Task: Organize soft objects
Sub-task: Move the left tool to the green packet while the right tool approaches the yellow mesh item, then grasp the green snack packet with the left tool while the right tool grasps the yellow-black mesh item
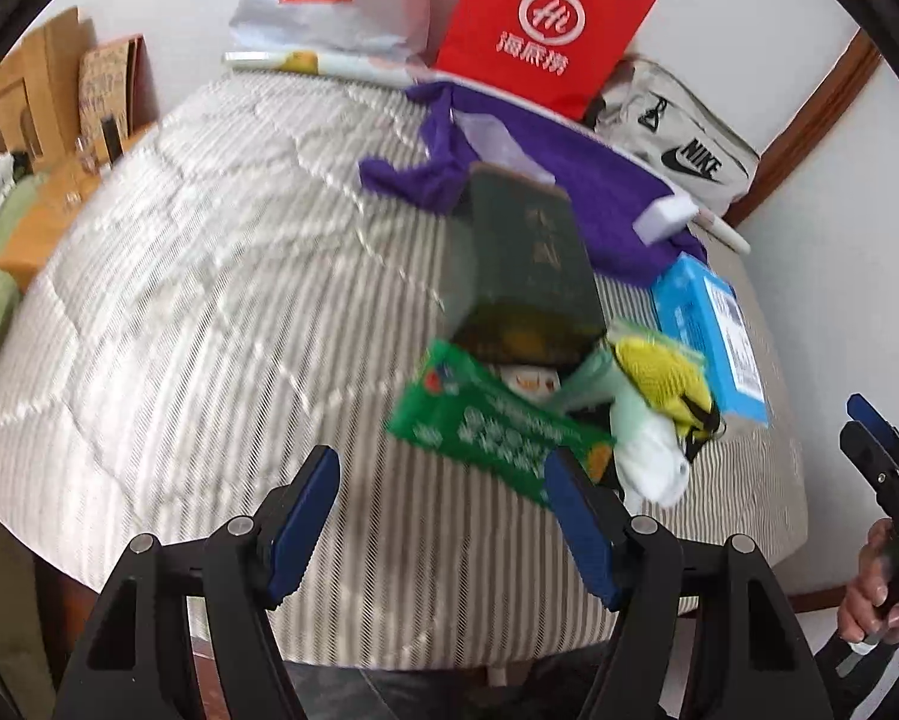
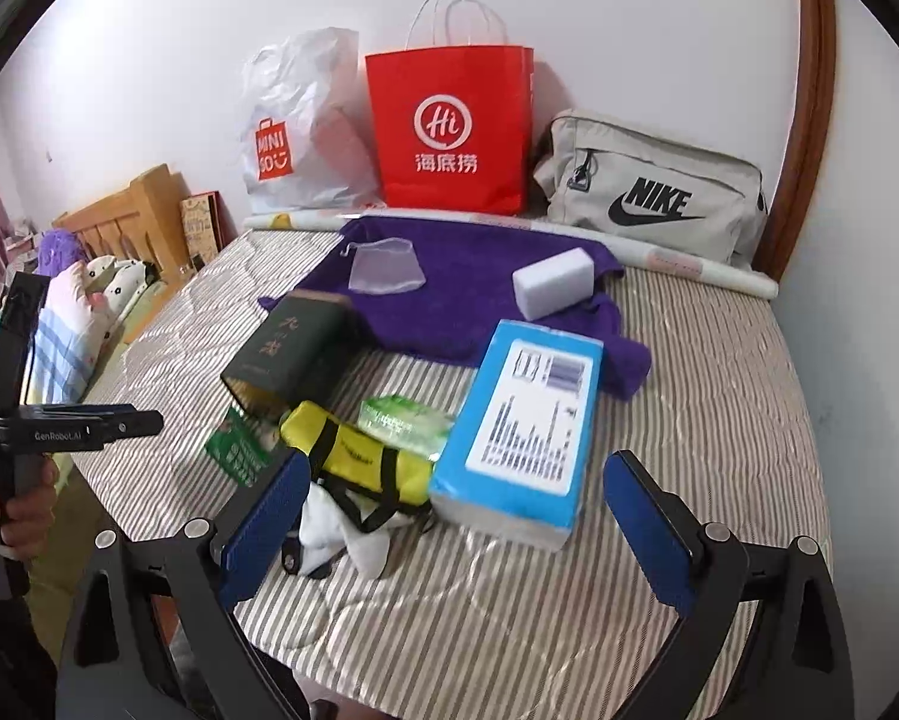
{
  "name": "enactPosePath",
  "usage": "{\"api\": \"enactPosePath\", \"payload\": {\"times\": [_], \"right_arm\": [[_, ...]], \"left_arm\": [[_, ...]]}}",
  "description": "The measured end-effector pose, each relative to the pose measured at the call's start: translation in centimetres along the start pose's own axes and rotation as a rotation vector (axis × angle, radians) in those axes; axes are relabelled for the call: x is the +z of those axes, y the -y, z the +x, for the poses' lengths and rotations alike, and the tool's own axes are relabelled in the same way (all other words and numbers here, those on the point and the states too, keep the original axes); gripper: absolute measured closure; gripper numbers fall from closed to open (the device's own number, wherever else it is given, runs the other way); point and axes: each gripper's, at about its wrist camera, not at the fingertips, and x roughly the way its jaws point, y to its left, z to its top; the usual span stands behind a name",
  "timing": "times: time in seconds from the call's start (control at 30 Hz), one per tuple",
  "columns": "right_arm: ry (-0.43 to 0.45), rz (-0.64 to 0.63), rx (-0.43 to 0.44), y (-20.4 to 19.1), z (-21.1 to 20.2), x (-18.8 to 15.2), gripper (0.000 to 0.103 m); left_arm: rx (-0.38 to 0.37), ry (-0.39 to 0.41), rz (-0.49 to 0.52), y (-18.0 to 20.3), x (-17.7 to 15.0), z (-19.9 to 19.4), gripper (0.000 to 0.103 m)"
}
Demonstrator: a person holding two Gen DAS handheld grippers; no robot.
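Even, soft daylight, bright, no hard shadows. Left wrist view is smeared by motion blur: the green packet (image 1: 497, 426) and dark box (image 1: 527, 264) are fuzzy. Right wrist view is sharp, print on the blue pack (image 2: 527, 420) is crisp. Strong fisheye bending, black vignette in all corners.

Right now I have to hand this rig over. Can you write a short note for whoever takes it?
Left tool: open, empty, above the near edge of the bed.
Right tool: open, empty, near the blue tissue pack.
Things: cluster in mid-bed of the tissue pack, yellow pouch, white sock, green packet, small green tissue pack and dark green box. White sponge lies on the purple towel. Red bag, white bag and grey Nike bag stand against the wall.
Done: nothing looks sorted yet.
Left: sort the soft things.
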Motion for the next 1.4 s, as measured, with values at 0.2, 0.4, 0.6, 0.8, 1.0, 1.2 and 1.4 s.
{"api": "enactPosePath", "payload": {"times": [0.2,0.4,0.6,0.8,1.0,1.2,1.4], "right_arm": [[-0.026,-0.041,-0.020,-0.6,1.0,-1.9,0.005],[-0.044,-0.028,-0.023,0.2,1.9,-3.5,0.005],[-0.063,-0.016,-0.066,2.0,2.8,-4.2,0.005],[-0.071,-0.014,-0.087,3.0,3.4,-4.9,0.005],[-0.081,-0.014,-0.095,3.2,3.9,-5.4,0.005],[-0.092,-0.012,-0.124,3.4,4.3,-5.7,0.005],[-0.109,-0.022,-0.133,2.9,4.7,-5.8,0.005]], "left_arm": [[-0.038,-0.047,-0.008,1.4,-1.7,2.2,0.035],[-0.068,-0.090,-0.014,3.2,-1.6,4.5,0.034],[-0.101,-0.114,-0.144,2.8,-0.9,6.3,0.033],[-0.108,-0.105,-0.207,2.8,-0.5,6.7,0.033],[-0.032,-0.105,-0.184,4.2,0.6,7.5,0.032],[0.007,-0.093,-0.190,4.7,1.6,8.2,0.034],[0.064,-0.052,-0.144,5.4,1.4,8.2,0.043]]}}
